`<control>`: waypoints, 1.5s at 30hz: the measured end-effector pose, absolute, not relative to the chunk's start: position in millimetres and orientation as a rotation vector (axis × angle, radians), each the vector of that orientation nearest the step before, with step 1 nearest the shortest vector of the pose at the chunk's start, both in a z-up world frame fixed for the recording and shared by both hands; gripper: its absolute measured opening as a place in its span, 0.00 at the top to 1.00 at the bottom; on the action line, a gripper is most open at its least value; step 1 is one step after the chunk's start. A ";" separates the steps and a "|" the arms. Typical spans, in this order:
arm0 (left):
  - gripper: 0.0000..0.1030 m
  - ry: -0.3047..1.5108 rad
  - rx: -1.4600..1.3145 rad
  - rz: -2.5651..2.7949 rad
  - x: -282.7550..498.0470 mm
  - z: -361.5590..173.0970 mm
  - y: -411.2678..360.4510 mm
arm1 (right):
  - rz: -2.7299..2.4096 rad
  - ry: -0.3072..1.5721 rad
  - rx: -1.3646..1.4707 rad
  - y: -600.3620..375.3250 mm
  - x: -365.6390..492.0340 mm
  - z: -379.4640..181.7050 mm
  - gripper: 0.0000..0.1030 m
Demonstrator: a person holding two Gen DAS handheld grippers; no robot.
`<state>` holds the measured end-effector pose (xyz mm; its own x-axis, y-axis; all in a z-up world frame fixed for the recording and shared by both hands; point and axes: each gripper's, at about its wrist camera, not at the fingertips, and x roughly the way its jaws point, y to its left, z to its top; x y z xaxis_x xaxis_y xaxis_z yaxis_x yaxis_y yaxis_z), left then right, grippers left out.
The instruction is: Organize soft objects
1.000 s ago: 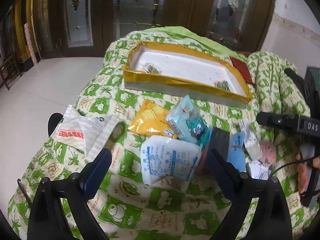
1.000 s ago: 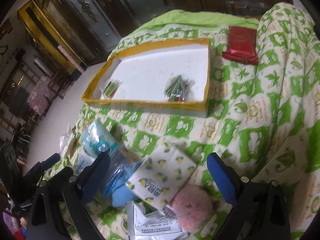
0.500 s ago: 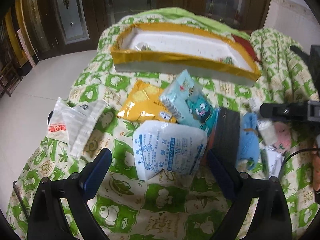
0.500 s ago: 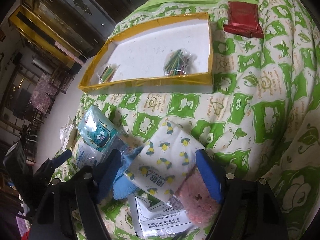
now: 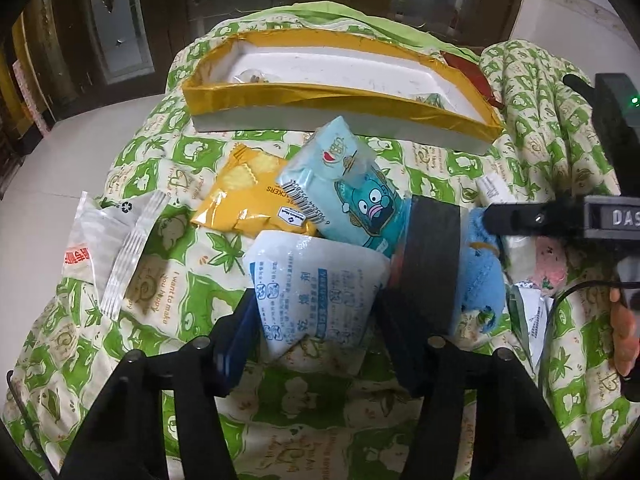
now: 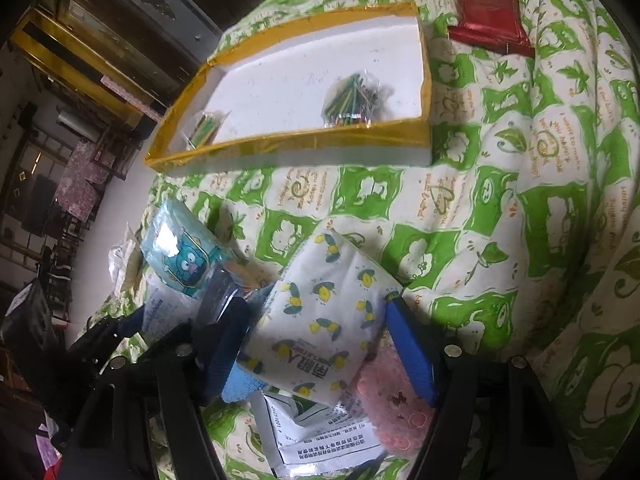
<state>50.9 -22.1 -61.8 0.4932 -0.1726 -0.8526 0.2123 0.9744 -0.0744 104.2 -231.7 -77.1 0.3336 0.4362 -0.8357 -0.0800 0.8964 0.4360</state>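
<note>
**Closing both grippers on soft packets on the quilt**

Closing on my left side, the left gripper [image 5: 316,316] has just been narrowing its jaws around the white desiccant pouch [image 5: 316,280], which sits squarely between the blue pads; both pads look pressed against its sides, so I read it as gripped. That pouch is puffy and white with blue print, lying on the green-and-cream quilt [image 5: 168,280], with a yellow cracker bag [image 5: 248,200] and a pale blue tissue pack [image 5: 344,184] just beyond it.

On my right side, the right gripper [image 6: 316,344] has likewise been narrowing around the lemon-print tissue pack [image 6: 320,328]. Its left pad touches the pack's edge, and the right pad lies along the other edge; I cannot tell whether it truly pinches. That pack is white, soft and tilted, resting over a blue plush [image 6: 236,388], beside a pink plush [image 6: 392,400]. Further off stands the gold-rimmed tray [image 6: 288,148].
</note>
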 end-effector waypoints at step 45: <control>0.12 0.965 -0.021 -0.177 46.2 -46.2 -7.1 | 0.370 1.162 0.408 -232.4 102.7 -80.9 0.36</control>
